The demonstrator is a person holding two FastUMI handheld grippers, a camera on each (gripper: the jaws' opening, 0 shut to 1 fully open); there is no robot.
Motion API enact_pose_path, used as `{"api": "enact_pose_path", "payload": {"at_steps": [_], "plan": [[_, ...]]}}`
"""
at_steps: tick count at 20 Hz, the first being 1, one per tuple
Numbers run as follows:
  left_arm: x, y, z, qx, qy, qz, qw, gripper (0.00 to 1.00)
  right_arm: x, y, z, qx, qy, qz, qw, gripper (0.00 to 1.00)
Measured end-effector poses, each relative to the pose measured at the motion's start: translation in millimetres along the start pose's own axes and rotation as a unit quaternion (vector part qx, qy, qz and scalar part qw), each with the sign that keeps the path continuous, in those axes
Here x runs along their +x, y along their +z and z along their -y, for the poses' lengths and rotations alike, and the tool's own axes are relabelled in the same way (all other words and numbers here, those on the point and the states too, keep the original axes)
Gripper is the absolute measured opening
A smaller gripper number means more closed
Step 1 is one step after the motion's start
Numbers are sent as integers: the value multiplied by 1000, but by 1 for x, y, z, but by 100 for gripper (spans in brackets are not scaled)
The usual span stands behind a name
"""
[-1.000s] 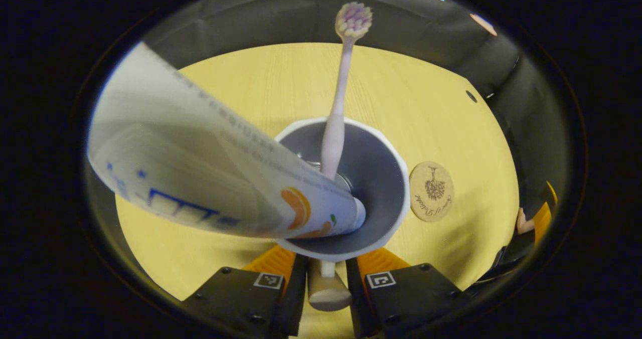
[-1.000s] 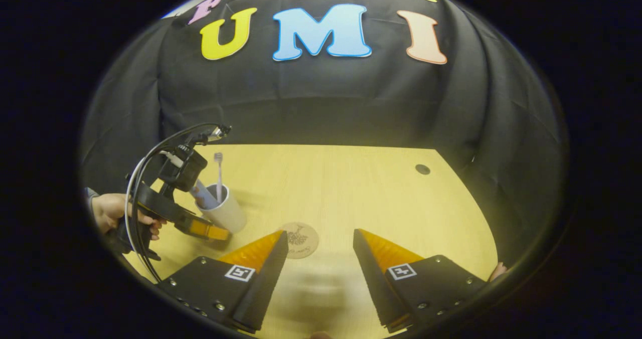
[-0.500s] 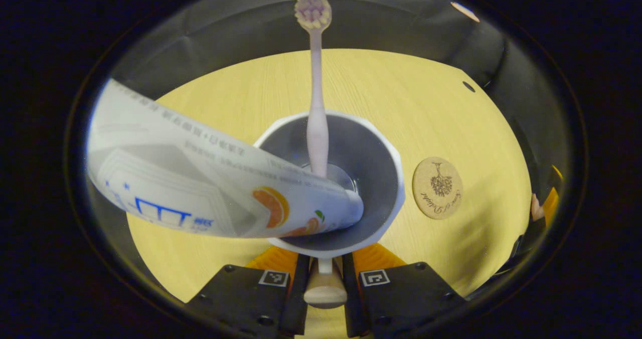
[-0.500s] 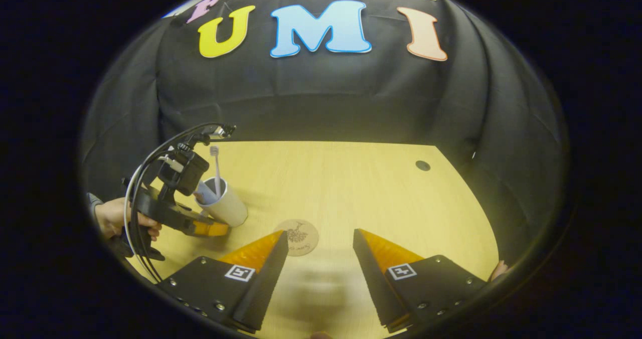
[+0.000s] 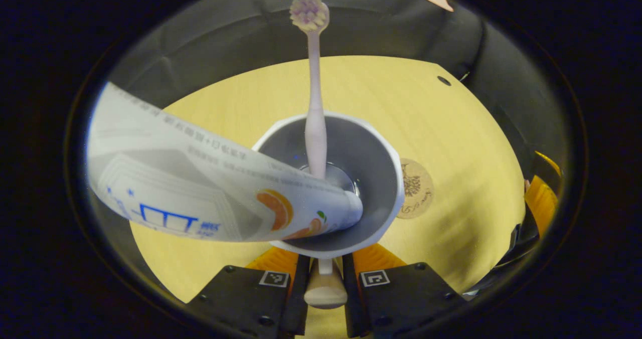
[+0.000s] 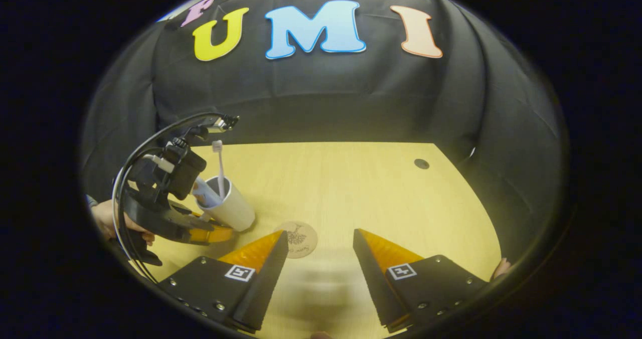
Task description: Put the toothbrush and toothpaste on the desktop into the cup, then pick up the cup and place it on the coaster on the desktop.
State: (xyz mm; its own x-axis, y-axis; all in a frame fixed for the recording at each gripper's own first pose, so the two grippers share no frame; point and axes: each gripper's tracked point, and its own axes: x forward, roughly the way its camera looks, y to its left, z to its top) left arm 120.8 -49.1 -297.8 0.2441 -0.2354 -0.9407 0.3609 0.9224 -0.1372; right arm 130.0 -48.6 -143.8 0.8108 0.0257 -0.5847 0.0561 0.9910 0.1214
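White cup holding toothbrush and toothpaste is clamped by the left gripper, partly overlapping the coaster. The right gripper hangs spread and empty above the bench.

Left hand-held gripper clamped narrow, right hand-held gripper with fingers spread wide, level

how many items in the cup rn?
2: the toothbrush stands upright in the cup; the toothpaste leans cap-down over its rim. Anything smaller on the bottom could be hidden.

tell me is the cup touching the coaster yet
Cannot tell. In the left gripper view the cup overlaps the coaster; the right gripper view suggests a gap, not plainly.
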Motion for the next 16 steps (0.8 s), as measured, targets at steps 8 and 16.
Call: {"api": "enact_pose_path", "payload": {"at_steps": [8, 16], "plan": [[19, 18, 81, 44, -43, -10, 998, 36, -5, 1, 9, 18, -20, 7, 1000, 81], [34, 16, 104, 61, -38, -42, 997, 43, -15, 3, 19, 61, -34, 10, 998, 81]]}}
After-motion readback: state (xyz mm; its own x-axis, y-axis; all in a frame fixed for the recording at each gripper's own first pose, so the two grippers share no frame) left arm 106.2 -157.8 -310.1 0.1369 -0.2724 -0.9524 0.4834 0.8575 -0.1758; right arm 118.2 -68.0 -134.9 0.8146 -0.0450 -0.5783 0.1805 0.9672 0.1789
